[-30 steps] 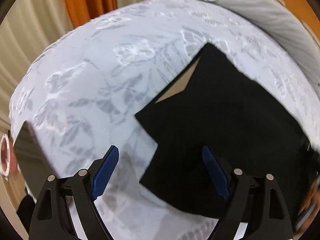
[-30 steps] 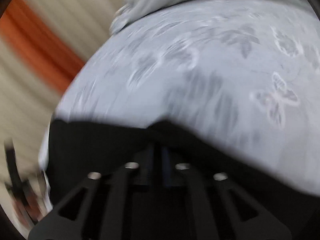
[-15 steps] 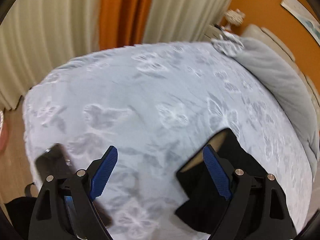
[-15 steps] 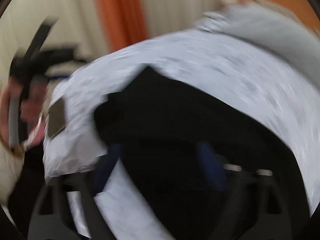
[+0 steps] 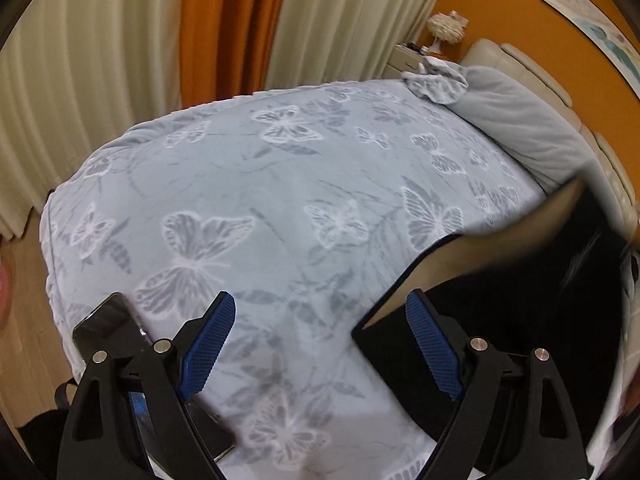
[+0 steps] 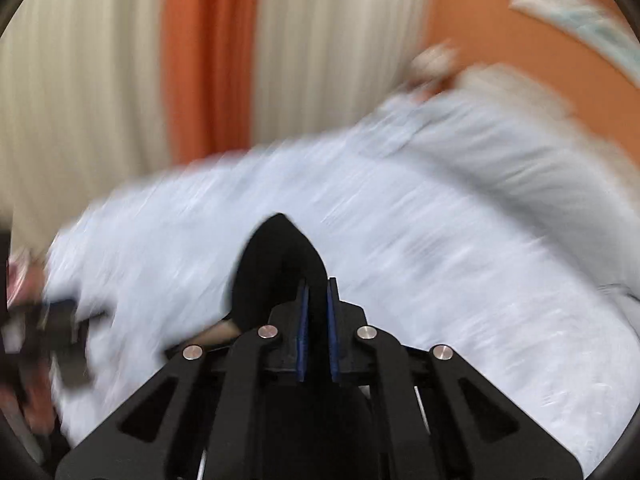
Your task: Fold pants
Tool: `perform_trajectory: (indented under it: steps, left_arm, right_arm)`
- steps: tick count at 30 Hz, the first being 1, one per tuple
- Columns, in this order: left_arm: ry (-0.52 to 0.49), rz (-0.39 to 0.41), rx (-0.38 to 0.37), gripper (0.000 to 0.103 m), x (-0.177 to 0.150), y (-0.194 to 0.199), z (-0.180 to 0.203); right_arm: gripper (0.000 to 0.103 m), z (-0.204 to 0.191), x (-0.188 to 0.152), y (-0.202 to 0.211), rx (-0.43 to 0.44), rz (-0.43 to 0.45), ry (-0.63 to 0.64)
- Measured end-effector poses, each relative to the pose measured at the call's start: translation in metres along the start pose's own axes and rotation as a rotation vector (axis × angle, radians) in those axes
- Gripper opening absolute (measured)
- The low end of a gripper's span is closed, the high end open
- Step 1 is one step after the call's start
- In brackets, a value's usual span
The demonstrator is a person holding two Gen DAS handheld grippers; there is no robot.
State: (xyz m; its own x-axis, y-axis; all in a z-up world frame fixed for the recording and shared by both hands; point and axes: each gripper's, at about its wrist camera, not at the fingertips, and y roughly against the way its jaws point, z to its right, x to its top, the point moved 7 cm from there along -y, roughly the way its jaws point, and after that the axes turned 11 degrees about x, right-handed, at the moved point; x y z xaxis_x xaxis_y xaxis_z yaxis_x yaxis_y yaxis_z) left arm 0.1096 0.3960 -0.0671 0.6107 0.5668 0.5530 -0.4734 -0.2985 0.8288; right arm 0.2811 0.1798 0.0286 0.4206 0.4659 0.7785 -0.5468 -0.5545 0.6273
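My left gripper (image 5: 316,344) is spread wide and holds nothing, hanging over the butterfly bedspread (image 5: 280,184). The black pants (image 5: 520,312) lie at the lower right of that view, their tan-lined edge just behind my right-hand blue pad (image 5: 434,354); a dark phone (image 5: 108,326) sits at the lower left. My right gripper (image 6: 316,320) is clenched on the pants (image 6: 276,264), a black fold poking up past the pads at frame centre, the rest blurred.

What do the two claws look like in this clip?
Both match: the left claw and the right claw have matte black angular frames with cut-out openings, silver round rivets, and blue ribbed pads on the inner finger faces. No cables, markings or sleeves are visible.
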Motion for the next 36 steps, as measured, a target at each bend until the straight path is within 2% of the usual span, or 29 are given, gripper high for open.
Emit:
perform_trajectory:
  steps: [2, 4, 6, 8, 9, 10, 11, 12, 13, 14, 17, 20, 21, 22, 23, 24, 27, 28, 29, 31, 32, 33, 34, 35, 36]
  left_arm:
    - [0.005, 0.007, -0.012, 0.085, 0.001, 0.002, 0.003]
    - [0.036, 0.015, -0.035, 0.085, 0.005, 0.007, 0.001]
    - [0.083, 0.029, -0.055, 0.085, 0.008, 0.013, -0.005]
    - [0.123, 0.04, -0.046, 0.085, 0.009, 0.017, -0.014]
    - [0.13, 0.041, -0.042, 0.085, 0.009, 0.017, -0.016]
    - [0.131, 0.035, -0.039, 0.085, 0.008, 0.015, -0.018]
    - [0.129, 0.025, -0.038, 0.085, 0.007, 0.013, -0.019]
    - [0.125, 0.019, -0.04, 0.085, 0.007, 0.011, -0.018]
    - [0.114, 0.01, -0.041, 0.085, 0.006, 0.009, -0.014]
    - [0.103, 0.002, -0.045, 0.085, 0.004, 0.007, -0.009]
    - [0.013, -0.041, -0.092, 0.085, -0.008, 0.003, 0.024]
    - [-0.14, -0.088, -0.08, 0.085, -0.033, -0.005, 0.067]
    - [-0.192, -0.109, -0.067, 0.085, -0.044, -0.01, 0.08]
    - [-0.224, -0.129, -0.059, 0.085, -0.052, -0.013, 0.089]
    - [-0.25, -0.162, -0.047, 0.085, -0.062, -0.019, 0.097]
    - [-0.262, -0.195, -0.032, 0.085, -0.071, -0.025, 0.102]
    - [-0.317, -0.338, 0.095, 0.085, -0.106, -0.061, 0.102]
    - [-0.31, -0.358, 0.1, 0.091, -0.111, -0.068, 0.1]
    - [-0.294, -0.34, 0.093, 0.095, -0.11, -0.071, 0.096]
    - [-0.325, -0.324, 0.102, 0.097, -0.109, -0.071, 0.095]
    - [-0.329, -0.32, 0.101, 0.097, -0.109, -0.07, 0.093]
    - [-0.328, -0.323, 0.093, 0.097, -0.11, -0.071, 0.092]
    - [-0.331, -0.325, 0.09, 0.098, -0.109, -0.072, 0.091]
    - [-0.336, -0.326, 0.091, 0.098, -0.108, -0.072, 0.092]
    - [-0.341, -0.325, 0.093, 0.098, -0.108, -0.072, 0.092]
  right_arm:
    - [0.007, -0.013, -0.01, -0.001, 0.004, 0.006, 0.005]
    - [0.007, -0.046, -0.045, -0.028, 0.065, -0.057, 0.033]
    - [0.007, -0.093, -0.108, -0.074, 0.235, -0.205, -0.009]
    - [0.01, -0.128, -0.157, -0.105, 0.353, -0.321, -0.055]
    - [0.017, -0.138, -0.175, -0.109, 0.379, -0.315, -0.077]
    - [0.021, -0.136, -0.174, -0.103, 0.403, -0.258, -0.1]
    - [0.032, -0.134, -0.172, -0.099, 0.443, -0.246, -0.136]
    - [0.033, -0.128, -0.17, -0.09, 0.506, -0.236, -0.213]
    - [0.033, -0.12, -0.167, -0.079, 0.526, -0.217, -0.254]
    - [0.033, -0.117, -0.165, -0.066, 0.523, -0.194, -0.265]
    - [0.033, -0.067, -0.161, -0.022, 0.411, -0.112, -0.287]
    - [0.035, 0.035, -0.176, 0.018, 0.17, -0.062, -0.398]
    - [0.034, 0.057, -0.181, 0.023, 0.118, -0.052, -0.433]
    - [0.033, 0.078, -0.189, 0.026, 0.072, -0.051, -0.475]
    - [0.023, 0.097, -0.199, 0.028, 0.045, -0.068, -0.508]
    - [0.018, 0.105, -0.203, 0.025, 0.029, -0.086, -0.508]
    - [0.018, 0.115, -0.216, 0.005, -0.008, -0.155, -0.482]
    - [0.018, 0.117, -0.217, -0.004, -0.037, -0.171, -0.464]
    - [0.018, 0.125, -0.217, -0.012, -0.103, -0.182, -0.444]
    - [0.026, 0.154, -0.226, -0.01, -0.151, -0.179, -0.482]
    - [0.045, 0.158, -0.227, -0.013, -0.135, -0.179, -0.511]
    - [0.074, 0.159, -0.231, -0.02, -0.1, -0.183, -0.544]
    - [0.079, 0.159, -0.233, -0.026, -0.081, -0.191, -0.545]
    - [0.057, 0.161, -0.238, -0.029, -0.067, -0.199, -0.528]
    - [0.024, 0.152, -0.242, -0.04, -0.008, -0.234, -0.506]
